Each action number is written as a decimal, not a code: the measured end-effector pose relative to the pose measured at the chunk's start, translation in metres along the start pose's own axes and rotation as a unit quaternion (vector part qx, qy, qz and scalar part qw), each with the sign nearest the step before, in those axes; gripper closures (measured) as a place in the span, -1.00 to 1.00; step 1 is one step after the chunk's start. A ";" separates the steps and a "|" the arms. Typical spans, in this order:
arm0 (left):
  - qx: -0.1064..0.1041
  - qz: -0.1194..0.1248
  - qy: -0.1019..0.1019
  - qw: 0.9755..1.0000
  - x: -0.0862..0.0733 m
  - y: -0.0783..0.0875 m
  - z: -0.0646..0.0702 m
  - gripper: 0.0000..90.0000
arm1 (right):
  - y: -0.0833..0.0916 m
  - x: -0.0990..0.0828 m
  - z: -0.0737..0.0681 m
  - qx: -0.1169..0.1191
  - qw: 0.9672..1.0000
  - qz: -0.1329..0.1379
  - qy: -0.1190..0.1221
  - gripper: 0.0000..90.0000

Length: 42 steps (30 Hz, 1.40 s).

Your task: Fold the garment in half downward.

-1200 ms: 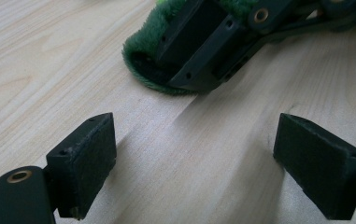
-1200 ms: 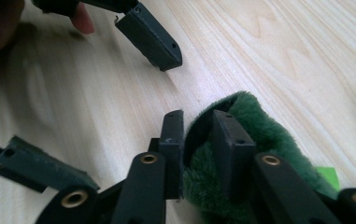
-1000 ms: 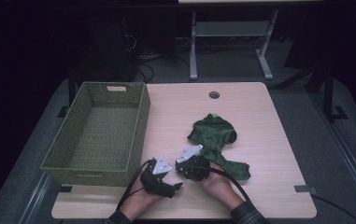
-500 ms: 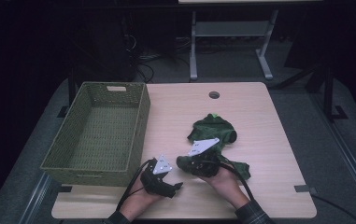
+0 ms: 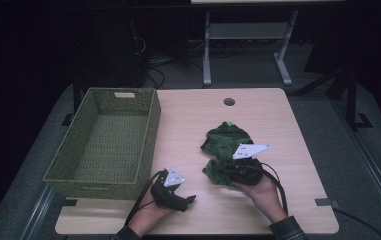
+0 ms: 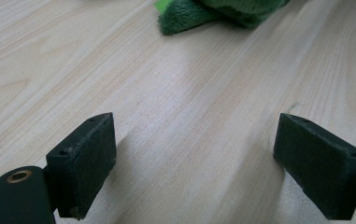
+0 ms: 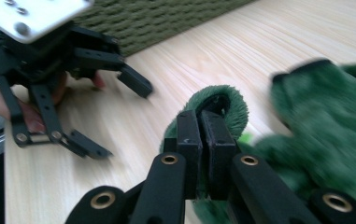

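One green cloth point(image 5: 225, 142) is pinched in the right gripper's point(image 7: 202, 135) closed jaws, the left gripper point(image 6: 203, 163) gaping empty; next, probably lift it toward the basket point(image 5: 105, 172).

It looked like a dim lab or test room: a bare light-wood table point(image 5: 278, 125) with a cable hole point(image 5: 229, 101) stood on grey carpet point(image 5: 328, 105), cables point(image 5: 153, 75) tangled beneath a metal-legged bench point(image 5: 243, 55) in the dark behind.
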State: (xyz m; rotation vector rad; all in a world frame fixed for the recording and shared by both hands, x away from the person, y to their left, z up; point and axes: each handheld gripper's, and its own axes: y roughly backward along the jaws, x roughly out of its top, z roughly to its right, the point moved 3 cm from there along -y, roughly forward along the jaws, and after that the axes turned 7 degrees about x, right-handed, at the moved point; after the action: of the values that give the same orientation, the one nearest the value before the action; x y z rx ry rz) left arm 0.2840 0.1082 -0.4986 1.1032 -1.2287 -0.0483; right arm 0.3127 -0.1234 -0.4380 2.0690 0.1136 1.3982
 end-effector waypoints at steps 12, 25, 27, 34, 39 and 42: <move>-0.001 -0.001 -0.002 1.000 0.000 0.000 0.000 -0.72 | 0.037 -0.025 0.026 -0.078 0.996 -0.010 -0.037 0.79; 0.000 0.000 -0.002 1.000 0.000 0.000 0.000 -0.72 | 0.009 -0.009 0.024 -0.083 0.996 -0.027 0.006 0.99; 0.001 -0.001 -0.005 1.000 0.000 0.000 -0.001 -0.72 | 0.008 -0.016 0.029 -0.083 0.996 -0.044 -0.005 0.99; -0.002 -0.001 -0.003 1.000 0.000 0.000 0.000 -0.72 | -0.006 -0.036 0.043 -0.072 0.993 -0.084 -0.035 0.98; -0.002 -0.001 -0.005 1.000 0.001 -0.001 0.000 -0.73 | 0.011 -0.029 0.039 -0.076 0.996 -0.049 -0.027 0.80; -0.003 -0.001 -0.004 1.000 0.001 -0.001 0.000 -0.73 | 0.026 -0.029 0.039 -0.081 0.996 -0.030 -0.026 0.66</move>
State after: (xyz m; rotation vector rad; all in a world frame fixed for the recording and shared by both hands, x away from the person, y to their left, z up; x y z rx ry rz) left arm 0.2848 0.1075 -0.4985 1.1003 -1.2334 -0.0581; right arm 0.3267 -0.1727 -0.4564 1.9501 0.0375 1.2738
